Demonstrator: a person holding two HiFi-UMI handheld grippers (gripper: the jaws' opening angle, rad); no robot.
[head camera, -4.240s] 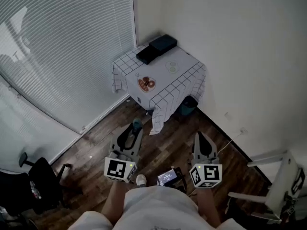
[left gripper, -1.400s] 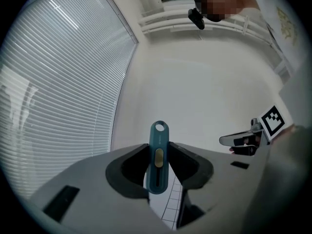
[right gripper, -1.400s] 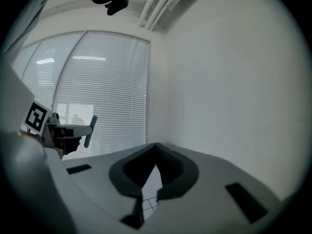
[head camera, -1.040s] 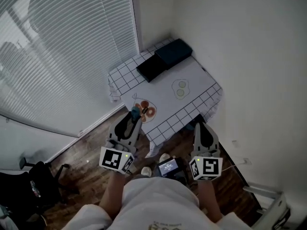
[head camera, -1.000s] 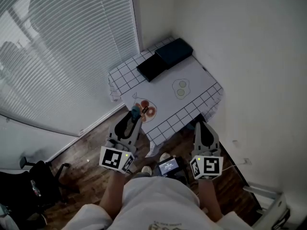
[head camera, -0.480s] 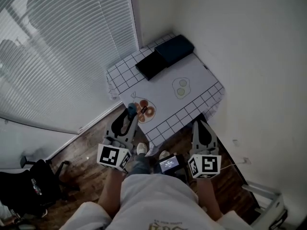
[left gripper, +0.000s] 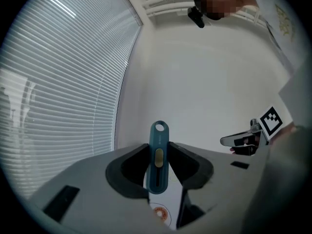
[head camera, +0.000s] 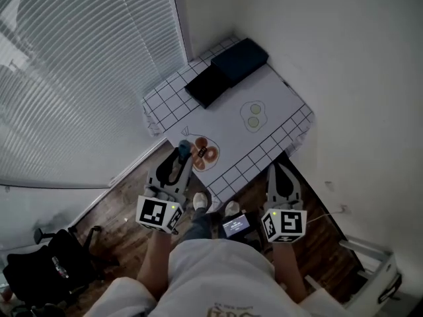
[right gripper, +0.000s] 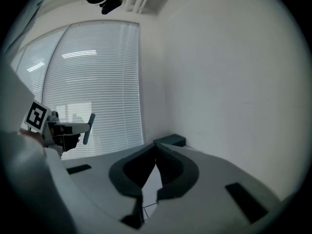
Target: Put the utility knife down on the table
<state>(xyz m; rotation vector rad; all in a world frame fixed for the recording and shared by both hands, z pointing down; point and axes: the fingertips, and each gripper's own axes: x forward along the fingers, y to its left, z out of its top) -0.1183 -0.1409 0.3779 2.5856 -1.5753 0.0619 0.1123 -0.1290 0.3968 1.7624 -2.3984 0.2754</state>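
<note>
Teal utility knife [left gripper: 159, 155] shows its slider [left gripper: 159, 158] only in left gripper view.

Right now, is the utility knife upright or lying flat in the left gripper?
Upright: the utility knife stands vertically, clamped between the jaws of the left gripper, its holed end pointing up.

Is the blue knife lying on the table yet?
No, the left tongs hold the utility knife upright in the air, not on the table.

The person now stands closer to the checked surface [head camera: 228, 121]. The left tool [head camera: 178, 160], gripping the utility knife [head camera: 184, 147], has moved from above the wooden floor [head camera: 129, 190] to the surface's near edge. The right tool [head camera: 278, 172] now sits beside that edge too.
</note>
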